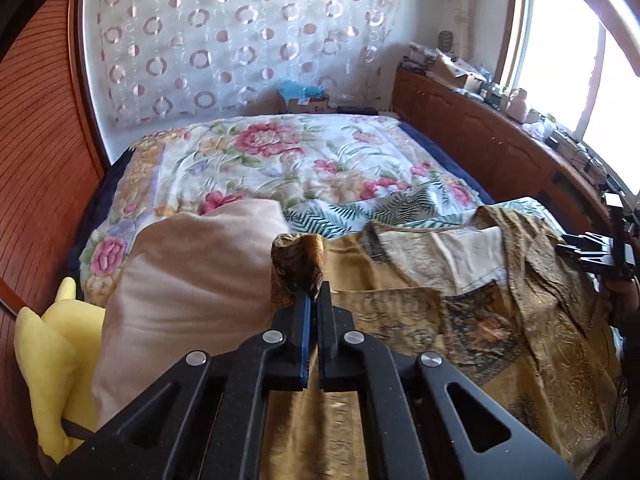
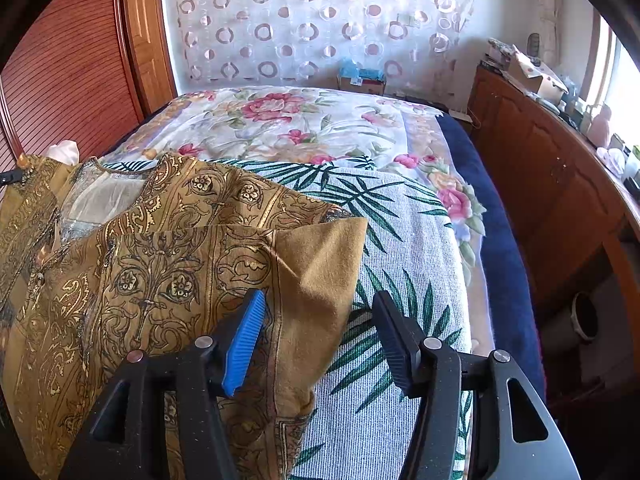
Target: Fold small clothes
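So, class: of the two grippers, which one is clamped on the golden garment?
The left gripper: its fingers pinch a bunched fold of the golden garment. The right gripper is open.

Left gripper (image 1: 314, 292) body conceals the gold garment (image 1: 400, 312) beneath it; garment cropped by the lower frame edge. Yellow plush (image 1: 52, 352) half hidden behind pink pillow (image 1: 188, 280). Sideboard clutter (image 1: 520, 104) too small to identify. Window (image 1: 568, 60) overexposed, nothing legible

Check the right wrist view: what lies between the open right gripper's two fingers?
Between the right gripper's spread fingers lies the gold patterned garment's plain folded corner, with the palm-leaf cloth under it.
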`<control>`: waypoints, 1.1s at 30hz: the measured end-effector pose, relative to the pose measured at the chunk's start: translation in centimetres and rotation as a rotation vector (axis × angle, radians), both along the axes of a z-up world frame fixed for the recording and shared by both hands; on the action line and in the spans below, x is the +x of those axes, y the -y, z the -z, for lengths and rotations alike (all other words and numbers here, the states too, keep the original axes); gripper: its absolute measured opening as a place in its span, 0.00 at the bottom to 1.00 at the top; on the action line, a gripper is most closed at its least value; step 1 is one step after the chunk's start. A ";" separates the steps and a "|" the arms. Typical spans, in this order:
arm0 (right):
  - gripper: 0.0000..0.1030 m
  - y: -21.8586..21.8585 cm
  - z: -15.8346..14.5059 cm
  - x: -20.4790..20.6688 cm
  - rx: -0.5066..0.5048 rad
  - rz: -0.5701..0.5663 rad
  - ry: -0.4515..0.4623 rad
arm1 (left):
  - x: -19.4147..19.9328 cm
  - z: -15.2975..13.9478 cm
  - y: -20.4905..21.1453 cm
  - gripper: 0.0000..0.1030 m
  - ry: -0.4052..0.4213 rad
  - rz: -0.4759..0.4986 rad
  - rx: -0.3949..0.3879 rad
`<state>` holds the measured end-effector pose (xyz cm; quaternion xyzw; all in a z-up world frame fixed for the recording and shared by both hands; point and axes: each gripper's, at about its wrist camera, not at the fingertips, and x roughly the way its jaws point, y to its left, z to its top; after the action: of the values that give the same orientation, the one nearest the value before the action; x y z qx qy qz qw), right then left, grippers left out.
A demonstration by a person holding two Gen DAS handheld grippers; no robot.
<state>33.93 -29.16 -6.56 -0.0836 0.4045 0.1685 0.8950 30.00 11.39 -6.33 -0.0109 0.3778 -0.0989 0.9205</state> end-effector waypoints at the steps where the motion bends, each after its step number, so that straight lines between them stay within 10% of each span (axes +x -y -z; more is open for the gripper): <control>1: 0.56 0.0 0.0 -0.1 -0.003 0.000 0.002 | -0.7 -0.3 0.4 0.03 0.015 0.007 -0.013; 9: 0.06 -0.9 -0.6 -0.1 -0.004 -0.093 -0.006 | -5.3 -1.5 1.9 0.03 0.063 0.035 -0.048; 33: 0.04 5.2 -6.0 -20.4 0.148 -0.089 0.255 | -24.4 -3.4 -2.2 0.03 0.234 -0.135 -0.066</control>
<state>13.51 -34.40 -0.60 -0.0559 0.2700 0.2256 0.9344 5.61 13.59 -2.92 -0.0550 0.2628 -0.0496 0.9620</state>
